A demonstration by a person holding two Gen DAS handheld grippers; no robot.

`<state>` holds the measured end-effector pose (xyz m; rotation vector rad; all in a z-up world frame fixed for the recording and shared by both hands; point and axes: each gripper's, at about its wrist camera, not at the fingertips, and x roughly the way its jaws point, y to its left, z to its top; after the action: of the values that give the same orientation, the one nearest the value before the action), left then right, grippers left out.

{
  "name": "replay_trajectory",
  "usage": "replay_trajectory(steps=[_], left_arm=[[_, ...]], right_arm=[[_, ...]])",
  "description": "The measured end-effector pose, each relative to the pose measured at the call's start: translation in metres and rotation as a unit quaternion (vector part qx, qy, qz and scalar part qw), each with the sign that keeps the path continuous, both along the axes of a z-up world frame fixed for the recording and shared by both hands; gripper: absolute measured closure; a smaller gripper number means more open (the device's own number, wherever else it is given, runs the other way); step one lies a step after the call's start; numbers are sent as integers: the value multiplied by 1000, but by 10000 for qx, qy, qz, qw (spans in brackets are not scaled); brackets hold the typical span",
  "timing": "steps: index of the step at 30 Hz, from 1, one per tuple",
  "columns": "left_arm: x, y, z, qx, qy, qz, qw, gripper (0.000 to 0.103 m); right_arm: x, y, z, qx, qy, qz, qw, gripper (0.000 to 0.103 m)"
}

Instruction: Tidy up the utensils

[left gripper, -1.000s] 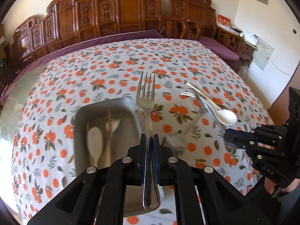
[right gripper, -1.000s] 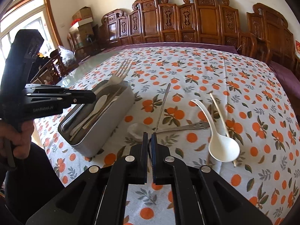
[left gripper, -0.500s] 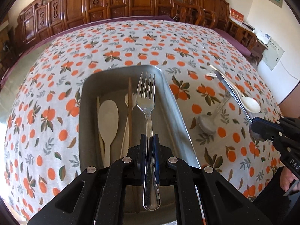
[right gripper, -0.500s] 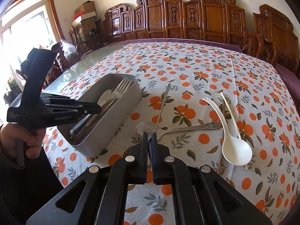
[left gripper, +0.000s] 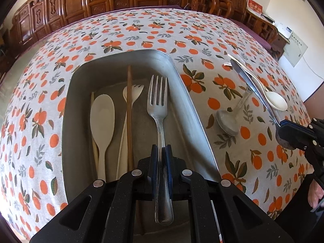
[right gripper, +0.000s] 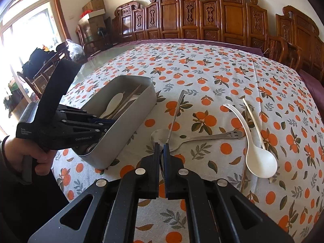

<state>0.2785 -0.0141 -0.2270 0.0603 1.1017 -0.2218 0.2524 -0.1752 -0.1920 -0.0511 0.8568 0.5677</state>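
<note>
My left gripper [left gripper: 161, 147] is shut on the handle of a metal fork [left gripper: 157, 105]. The fork hangs low inside the metal tray [left gripper: 186, 93], tines pointing away, along the tray's right side. A cream spoon [left gripper: 102, 117], a cream fork [left gripper: 132, 91] and a wooden chopstick [left gripper: 129, 111] lie in the tray. My right gripper [right gripper: 161, 144] is shut on a metal knife [right gripper: 176, 111], held above the tablecloth to the right of the tray [right gripper: 125, 129]. Beneath it lies a metal spoon [right gripper: 212, 136]. A white soup spoon [right gripper: 261, 162] and a cream chopstick [right gripper: 253, 117] rest farther right.
The table wears an orange-print cloth [right gripper: 202, 70]. Carved wooden chairs [right gripper: 232, 20] line its far side. A person's hand [right gripper: 40, 158] grips the left tool beside the tray's near end. Boxes and clutter [right gripper: 91, 16] stand by the window at left.
My left gripper has come down with the fork, from above the tray to inside it. The right gripper and its knife have hardly moved.
</note>
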Motion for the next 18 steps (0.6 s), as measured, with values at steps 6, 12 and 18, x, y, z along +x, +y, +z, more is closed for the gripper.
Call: replay_trajectory(steps=[6, 12, 18], left_arm=[[-4, 11, 21, -129, -329, 107, 9993, 96], [-8, 35, 43, -163, -670, 320, 9971, 96], [-8, 59, 55, -199, -845, 552, 9947, 96]], right_arm=[[-1, 10, 5, 11, -7, 35, 10000, 99], [3, 36, 16, 111, -13, 166, 9998, 98], [10, 69, 21, 299, 69, 322, 9990, 98]])
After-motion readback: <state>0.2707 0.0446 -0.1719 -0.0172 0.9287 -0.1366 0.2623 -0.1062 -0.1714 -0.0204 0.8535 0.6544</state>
